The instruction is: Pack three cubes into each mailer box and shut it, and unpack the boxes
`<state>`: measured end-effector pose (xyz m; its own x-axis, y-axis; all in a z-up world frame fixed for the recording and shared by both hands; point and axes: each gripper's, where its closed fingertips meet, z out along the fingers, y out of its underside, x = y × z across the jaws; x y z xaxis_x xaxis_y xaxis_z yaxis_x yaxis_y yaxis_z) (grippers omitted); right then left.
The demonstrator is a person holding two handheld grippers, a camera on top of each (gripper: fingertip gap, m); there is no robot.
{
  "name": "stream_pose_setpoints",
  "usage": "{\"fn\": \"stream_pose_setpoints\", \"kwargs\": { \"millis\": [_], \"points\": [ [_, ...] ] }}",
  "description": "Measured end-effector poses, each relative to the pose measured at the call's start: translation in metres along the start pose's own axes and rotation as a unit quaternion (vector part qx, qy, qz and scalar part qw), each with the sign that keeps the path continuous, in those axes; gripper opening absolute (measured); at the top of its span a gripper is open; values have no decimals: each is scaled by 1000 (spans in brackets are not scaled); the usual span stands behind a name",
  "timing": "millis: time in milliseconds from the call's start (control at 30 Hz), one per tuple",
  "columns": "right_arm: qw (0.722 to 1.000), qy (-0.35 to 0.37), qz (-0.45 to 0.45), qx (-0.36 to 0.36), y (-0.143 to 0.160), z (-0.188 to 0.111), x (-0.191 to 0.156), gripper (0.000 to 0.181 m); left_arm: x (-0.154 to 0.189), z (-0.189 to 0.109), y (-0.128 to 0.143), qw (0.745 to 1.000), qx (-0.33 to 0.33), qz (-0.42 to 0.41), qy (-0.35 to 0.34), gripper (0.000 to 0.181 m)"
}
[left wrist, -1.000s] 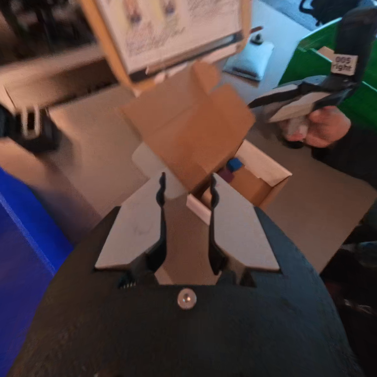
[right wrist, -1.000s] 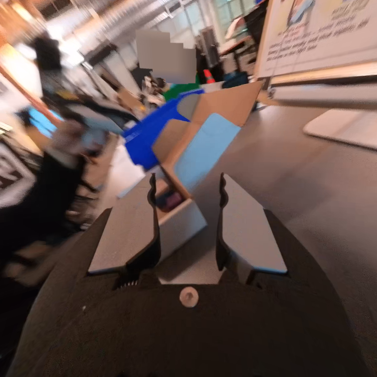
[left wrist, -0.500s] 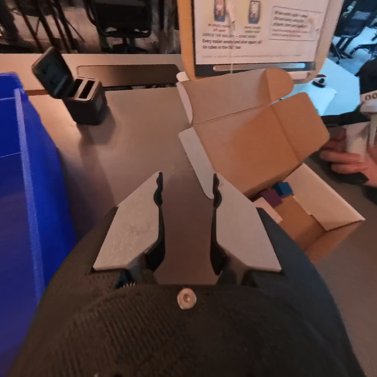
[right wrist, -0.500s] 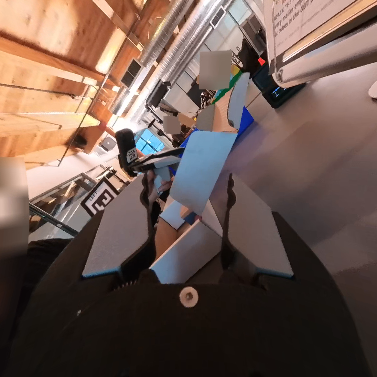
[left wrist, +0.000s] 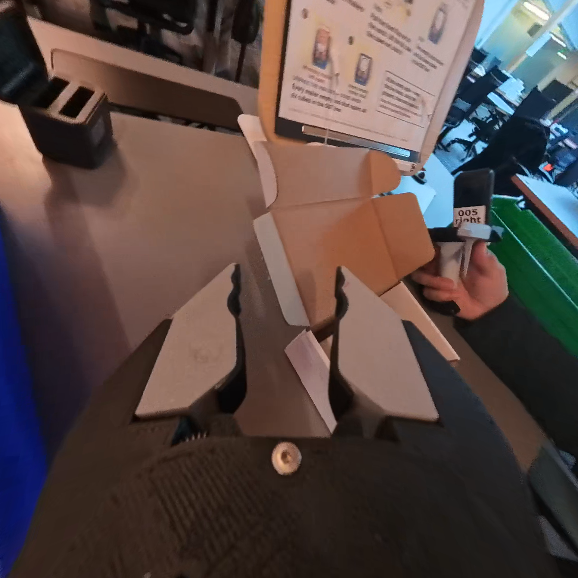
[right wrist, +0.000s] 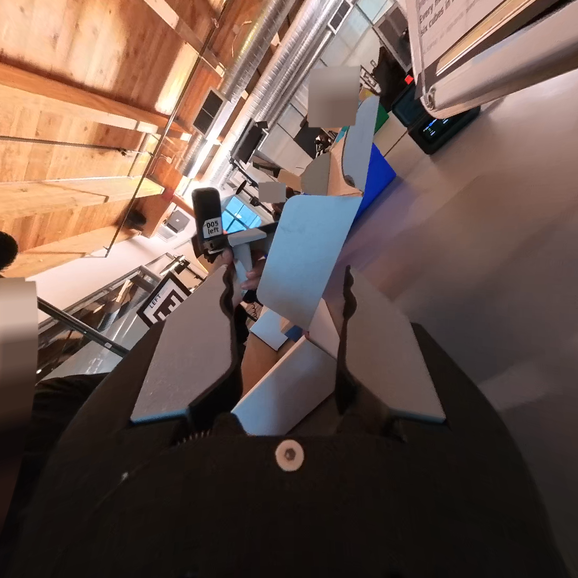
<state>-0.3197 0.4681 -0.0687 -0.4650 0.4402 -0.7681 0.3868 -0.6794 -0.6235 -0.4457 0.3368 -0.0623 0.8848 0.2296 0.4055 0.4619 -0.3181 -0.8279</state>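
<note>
A brown mailer box with white outer faces (left wrist: 344,250) stands open on the grey table, its lid (left wrist: 325,187) raised. My left gripper (left wrist: 286,281) is open, and the box's near white wall (left wrist: 308,359) lies between its fingers, close to the right finger. My right gripper (right wrist: 287,280) is open and rolled onto its side, straddling another white box wall (right wrist: 287,384). The lid's white outside (right wrist: 303,253) stands just beyond its tips. A bit of a blue cube (right wrist: 292,333) shows inside the box. The cubes are hidden in the left wrist view. Each gripper shows in the other's view: the right gripper (left wrist: 463,247), the left gripper (right wrist: 219,237).
A blue bin (left wrist: 18,312) stands at the left and a green bin (left wrist: 538,281) at the right. A black charger case (left wrist: 68,125) and an instruction board (left wrist: 359,62) stand at the back of the table. A hand (left wrist: 469,291) holds the right gripper. Left tips to right tips: about 20 cm.
My left gripper has swung left and come in at the box, so its wall now lies between the fingers. My right gripper has rolled sideways and closed in over the opposite wall.
</note>
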Motion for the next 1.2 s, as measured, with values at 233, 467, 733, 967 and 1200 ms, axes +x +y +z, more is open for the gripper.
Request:
{"fn": "stream_pose_setpoints", "kwargs": {
  "millis": [233,467,733,967,1200],
  "points": [
    [1000,-9,-15,-22,9,4,-8,66,28,-4,8,996,7,1,89,39],
    [999,-18,-25,-36,16,-4,-20,59,51,9,2,975,-4,-54,215,21],
    [999,17,-37,-8,3,-30,-12,60,43,22,8,956,-11,-98,278,16],
    [999,39,-32,15,-9,-45,1,61,27,30,9,971,2,-39,237,33],
    [998,49,-31,15,-9,-46,7,60,-31,42,0,992,13,-58,112,12]
  ]
}}
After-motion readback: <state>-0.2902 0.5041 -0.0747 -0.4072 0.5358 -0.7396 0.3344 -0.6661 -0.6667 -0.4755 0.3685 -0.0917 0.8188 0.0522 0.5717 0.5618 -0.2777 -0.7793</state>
